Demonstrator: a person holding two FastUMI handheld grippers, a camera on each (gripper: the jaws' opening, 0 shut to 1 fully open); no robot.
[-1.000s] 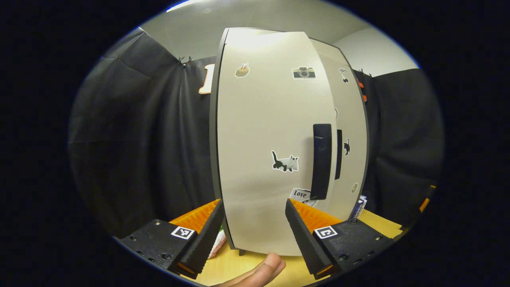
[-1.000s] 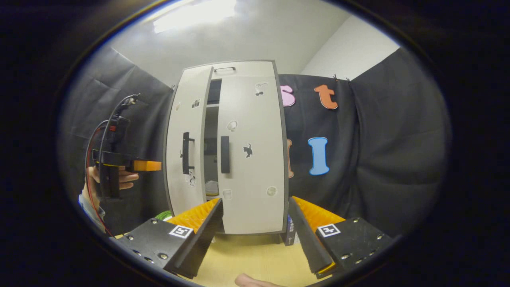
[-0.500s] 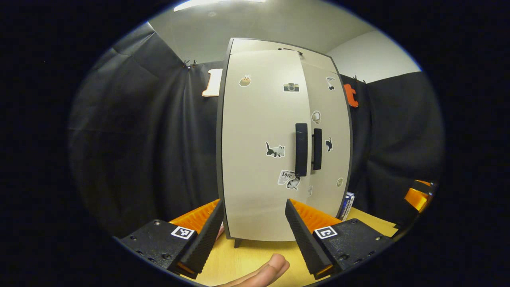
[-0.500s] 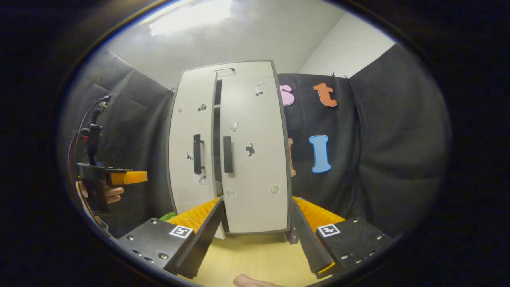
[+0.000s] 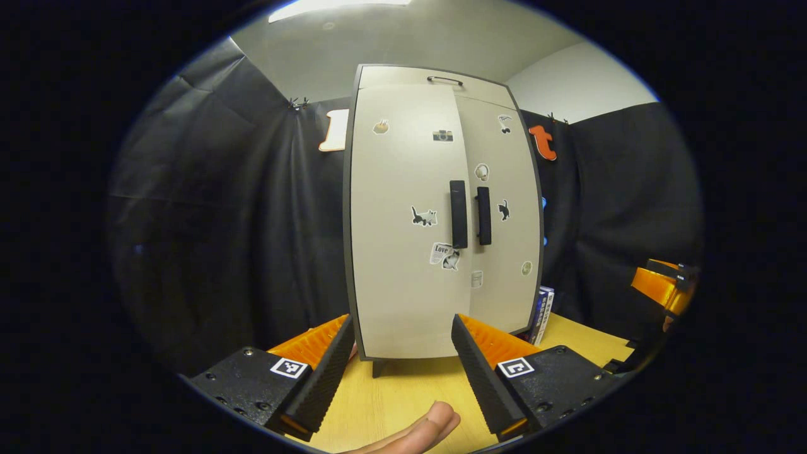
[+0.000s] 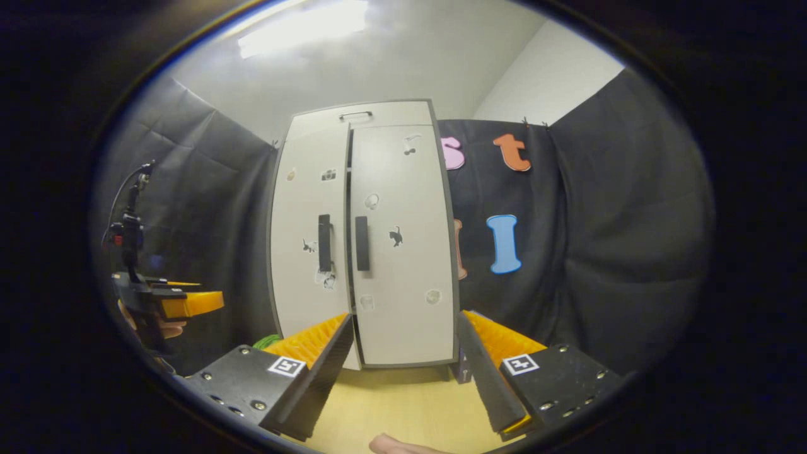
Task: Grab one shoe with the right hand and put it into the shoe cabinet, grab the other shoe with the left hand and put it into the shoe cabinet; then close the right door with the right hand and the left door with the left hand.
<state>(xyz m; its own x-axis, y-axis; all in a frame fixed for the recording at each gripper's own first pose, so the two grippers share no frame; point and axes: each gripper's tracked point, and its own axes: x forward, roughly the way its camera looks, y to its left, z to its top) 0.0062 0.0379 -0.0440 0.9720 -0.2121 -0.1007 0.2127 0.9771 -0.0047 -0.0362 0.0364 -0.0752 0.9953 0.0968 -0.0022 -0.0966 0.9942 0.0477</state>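
Swung nearly shut, left door stands beyond left gripper's spread jaws.

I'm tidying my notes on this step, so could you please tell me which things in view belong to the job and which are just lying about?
Part of the job:
shoe cabinet
left door
right door
left gripper, open
right gripper, open

Just lying about:
books beside the cabinet
green item at the cabinet's foot
wooden table

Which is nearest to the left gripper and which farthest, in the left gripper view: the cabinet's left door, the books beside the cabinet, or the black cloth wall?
1. Left door, straight ahead of the left gripper.
2. Books, right of the cabinet, farther back.
3. Cloth wall, behind everything.
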